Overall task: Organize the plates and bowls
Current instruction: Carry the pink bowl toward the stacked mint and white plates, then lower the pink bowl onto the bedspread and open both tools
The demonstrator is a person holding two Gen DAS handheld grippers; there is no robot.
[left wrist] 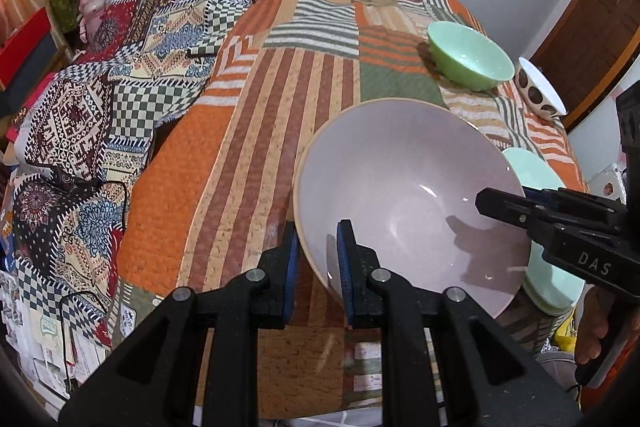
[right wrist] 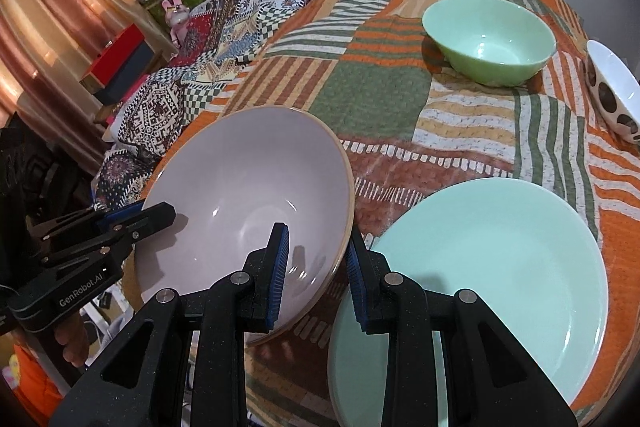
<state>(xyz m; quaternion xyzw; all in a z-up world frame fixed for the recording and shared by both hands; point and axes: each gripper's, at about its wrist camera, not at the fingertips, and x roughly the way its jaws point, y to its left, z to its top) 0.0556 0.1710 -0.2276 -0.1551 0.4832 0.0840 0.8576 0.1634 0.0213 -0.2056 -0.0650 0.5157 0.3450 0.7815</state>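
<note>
A large pale lilac bowl (left wrist: 404, 195) (right wrist: 248, 187) with a tan rim is held tilted above the patchwork cloth. My left gripper (left wrist: 318, 259) straddles its left rim, one pad inside and one outside, shut on it; it also shows in the right wrist view (right wrist: 140, 217). My right gripper (right wrist: 316, 267) straddles the bowl's right rim and is shut on it; it also shows in the left wrist view (left wrist: 504, 205). A mint green plate (right wrist: 480, 279) (left wrist: 536, 171) lies to the right. A green bowl (right wrist: 490, 39) (left wrist: 470, 55) and a white bowl with brown dots (right wrist: 614, 95) (left wrist: 538, 87) stand farther back.
The table (left wrist: 224, 163) carries an orange, green and striped patchwork cloth. A patterned quilt (left wrist: 120, 99) lies piled on the left. Shelves with boxes and a pink rabbit figure (left wrist: 93, 7) stand at the far left. A wooden door (left wrist: 588, 31) is at the right.
</note>
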